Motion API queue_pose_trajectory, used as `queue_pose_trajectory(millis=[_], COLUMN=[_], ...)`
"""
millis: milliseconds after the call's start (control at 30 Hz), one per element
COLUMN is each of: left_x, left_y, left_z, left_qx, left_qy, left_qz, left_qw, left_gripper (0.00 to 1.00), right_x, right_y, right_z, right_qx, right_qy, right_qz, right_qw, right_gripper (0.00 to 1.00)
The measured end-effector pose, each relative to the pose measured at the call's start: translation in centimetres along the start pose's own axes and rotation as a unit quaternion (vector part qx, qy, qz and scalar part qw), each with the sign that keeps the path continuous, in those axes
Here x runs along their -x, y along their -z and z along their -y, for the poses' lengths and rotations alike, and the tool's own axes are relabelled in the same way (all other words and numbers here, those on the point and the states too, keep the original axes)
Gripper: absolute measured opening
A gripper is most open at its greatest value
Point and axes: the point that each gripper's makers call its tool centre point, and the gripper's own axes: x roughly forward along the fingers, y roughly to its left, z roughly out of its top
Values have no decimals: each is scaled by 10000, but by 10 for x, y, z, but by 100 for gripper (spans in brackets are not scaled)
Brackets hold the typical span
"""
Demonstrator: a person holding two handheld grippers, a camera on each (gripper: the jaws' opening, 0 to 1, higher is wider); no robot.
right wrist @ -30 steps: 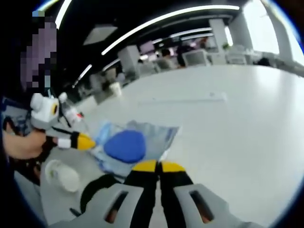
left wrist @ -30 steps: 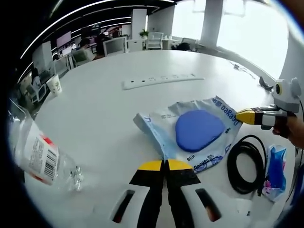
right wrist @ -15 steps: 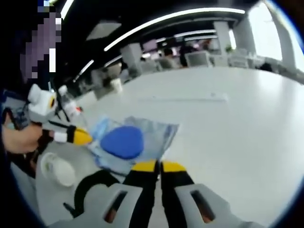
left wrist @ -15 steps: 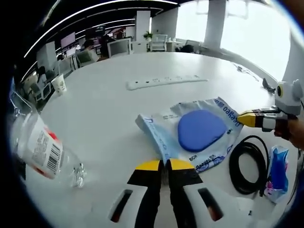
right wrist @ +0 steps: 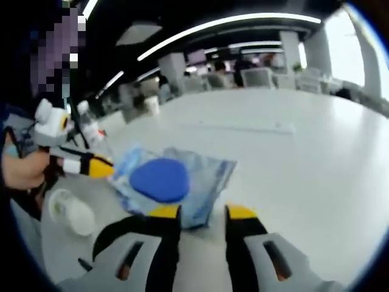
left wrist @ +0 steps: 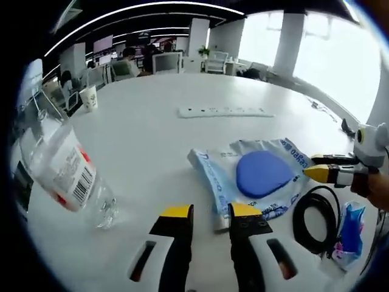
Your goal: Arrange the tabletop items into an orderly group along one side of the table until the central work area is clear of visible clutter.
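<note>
Your left gripper (left wrist: pixel 211 214) has its jaws parted with nothing between them, hovering over the white table (left wrist: pixel 152 134). Just ahead of its right jaw lies the bag (left wrist: pixel 255 176), a flat blue-printed plastic pouch with a blue pad (left wrist: pixel 262 173) on top; the nearest corner of the bag sits right at that jaw's tip. The bag's long axis runs from that corner away and to the right, towards your right gripper (left wrist: pixel 331 173), whose yellow tips point at the bag's far edge.

To the left of the left gripper a clear bottle (left wrist: pixel 67 173) lies tilted, barcode label up, its base towards the jaws. To the right, a coiled black cable (left wrist: pixel 313 219) and beyond it a small blue packet (left wrist: pixel 349 234). Farther ahead a white power strip (left wrist: pixel 225 112) lies crosswise, and a paper cup (left wrist: pixel 89 97) stands far off left.

In the right gripper view, your right gripper (right wrist: pixel 202 212) is likewise released, empty, with the bag (right wrist: pixel 200 176) just ahead between and left of its jaws, and the left gripper (right wrist: pixel 97 165) at the bag's far side.
</note>
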Motion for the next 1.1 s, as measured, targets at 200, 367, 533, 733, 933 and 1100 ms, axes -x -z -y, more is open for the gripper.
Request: queue_pose_trajectory(millis=[200,367,533,733,933,1100], left_x=[16,30,53,82,106,122], left_y=[-5,0,-4,3,22,39], left_z=[-1,-3,-5,-11,-10,-10], left_qx=[108,218,430,668,846,1014], left_qy=[-31,-50,-126,-190,-181,-154], left_qz=[183,249,501,664,706,664], left_qw=[9998,9994,9977,9954,9937,9925], left_gripper=[26,27,27,26,27,27], right_x=[14,17,26,28,26,27], right_y=[-18,-23,-29,-40,-44,-40], right_z=[-10,-16,-26,-36,-52,-66], right_qx=[270,432,469,668,697,727], right_qy=[-63,-81,-86,-219,-363,-482], right_qz=[300,373,471,614,676,674], right_qw=[9992,9983,9978,9956,9946,9939], right_gripper=[28,28,27,26,25,24])
